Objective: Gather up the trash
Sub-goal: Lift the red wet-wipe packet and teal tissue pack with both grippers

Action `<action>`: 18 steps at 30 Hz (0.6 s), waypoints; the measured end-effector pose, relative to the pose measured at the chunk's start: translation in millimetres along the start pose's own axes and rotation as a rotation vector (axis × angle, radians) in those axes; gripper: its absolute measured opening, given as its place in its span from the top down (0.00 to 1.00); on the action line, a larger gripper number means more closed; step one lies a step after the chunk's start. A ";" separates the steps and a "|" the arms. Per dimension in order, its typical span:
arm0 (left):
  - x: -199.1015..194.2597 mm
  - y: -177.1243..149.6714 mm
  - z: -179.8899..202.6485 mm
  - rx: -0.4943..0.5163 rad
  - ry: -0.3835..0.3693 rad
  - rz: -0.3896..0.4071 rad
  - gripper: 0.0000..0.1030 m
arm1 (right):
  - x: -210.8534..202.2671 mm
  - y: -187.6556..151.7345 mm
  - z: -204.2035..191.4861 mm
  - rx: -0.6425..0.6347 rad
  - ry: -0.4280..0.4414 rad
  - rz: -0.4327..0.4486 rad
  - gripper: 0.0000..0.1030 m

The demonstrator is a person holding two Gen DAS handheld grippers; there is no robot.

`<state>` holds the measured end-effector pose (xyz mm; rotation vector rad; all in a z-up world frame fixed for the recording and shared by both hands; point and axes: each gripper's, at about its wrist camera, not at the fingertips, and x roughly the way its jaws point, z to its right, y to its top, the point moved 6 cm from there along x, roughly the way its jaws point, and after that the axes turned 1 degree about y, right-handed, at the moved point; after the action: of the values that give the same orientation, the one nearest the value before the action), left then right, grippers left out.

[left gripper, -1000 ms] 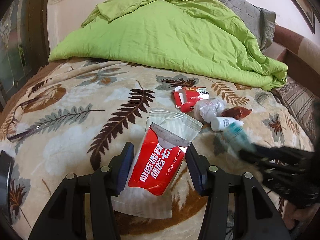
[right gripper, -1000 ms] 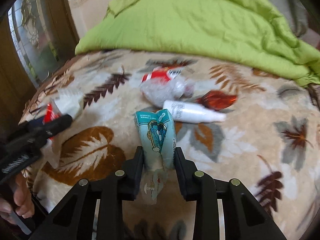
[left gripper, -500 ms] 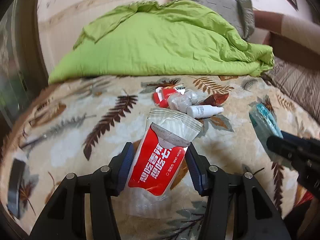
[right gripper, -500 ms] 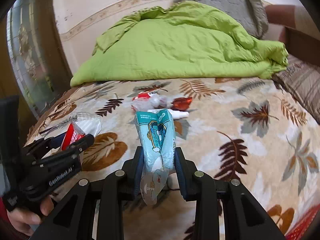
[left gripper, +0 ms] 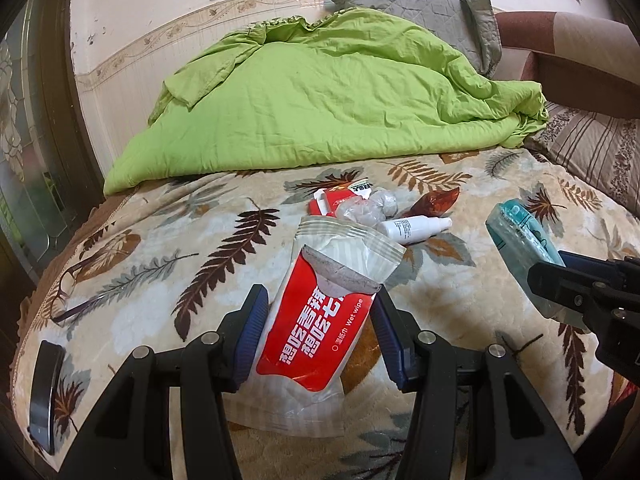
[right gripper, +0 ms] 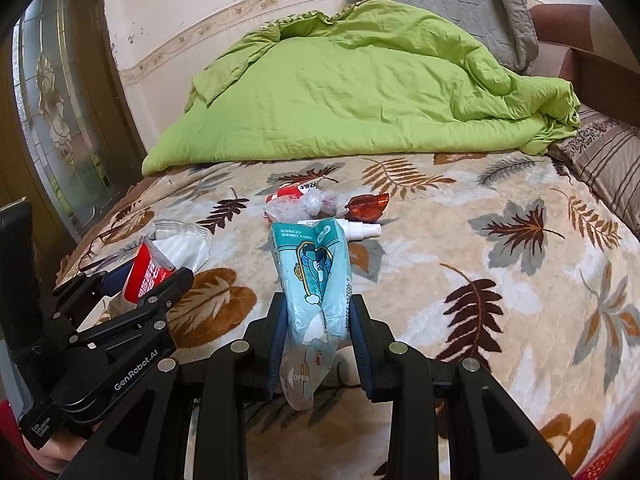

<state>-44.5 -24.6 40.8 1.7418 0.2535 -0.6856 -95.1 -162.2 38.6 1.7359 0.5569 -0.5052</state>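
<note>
My left gripper (left gripper: 318, 312) is shut on a red and white wet-wipe packet (left gripper: 320, 320), held above the bed; the same packet (right gripper: 150, 270) shows at the left of the right wrist view. My right gripper (right gripper: 320, 312) is shut on a teal tissue pack (right gripper: 314, 280), which also appears at the right edge of the left wrist view (left gripper: 520, 240). Further back on the leaf-patterned blanket (right gripper: 480, 240) lies a cluster of trash: a red wrapper (left gripper: 340, 196), a crumpled clear bag (left gripper: 360, 210), a white bottle (left gripper: 416, 226) and a dark red foil wrapper (left gripper: 436, 202).
A green quilt (left gripper: 320, 100) is heaped across the back of the bed, with a grey pillow (left gripper: 420, 4) behind it. Eyeglasses (left gripper: 70, 284) and a dark phone (left gripper: 44, 392) lie near the left edge. A striped pillow (left gripper: 592, 152) sits at the right.
Both grippers have pulled back and risen from the trash cluster, each keeping its packet. The view now takes in more of the bed and the wall.
</note>
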 end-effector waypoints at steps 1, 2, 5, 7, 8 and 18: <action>0.3 0.0 0.3 0.001 -0.001 0.000 0.50 | 0.3 -0.1 -0.4 0.003 0.002 -0.001 0.68; 0.7 -0.2 0.1 0.002 -0.001 -0.001 0.50 | 0.4 -0.2 -0.2 0.003 0.001 -0.002 0.68; 2.5 -0.6 -0.4 0.003 -0.005 -0.002 0.50 | 1.2 -0.8 0.1 0.006 0.002 -0.005 0.68; 4.2 -0.6 -0.6 0.003 -0.006 -0.004 0.50 | 1.2 -0.8 -0.3 0.003 0.001 -0.003 0.68; 4.8 -1.1 -0.3 0.003 -0.007 -0.005 0.50 | 1.2 -0.5 0.4 0.004 0.001 -0.003 0.68; 4.7 -1.0 1.2 0.004 -0.008 -0.006 0.50 | 0.7 0.2 0.7 0.010 -0.001 0.001 0.68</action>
<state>-41.6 -26.3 37.2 1.7424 0.2520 -0.6978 -94.5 -162.9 38.2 1.7452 0.5539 -0.5086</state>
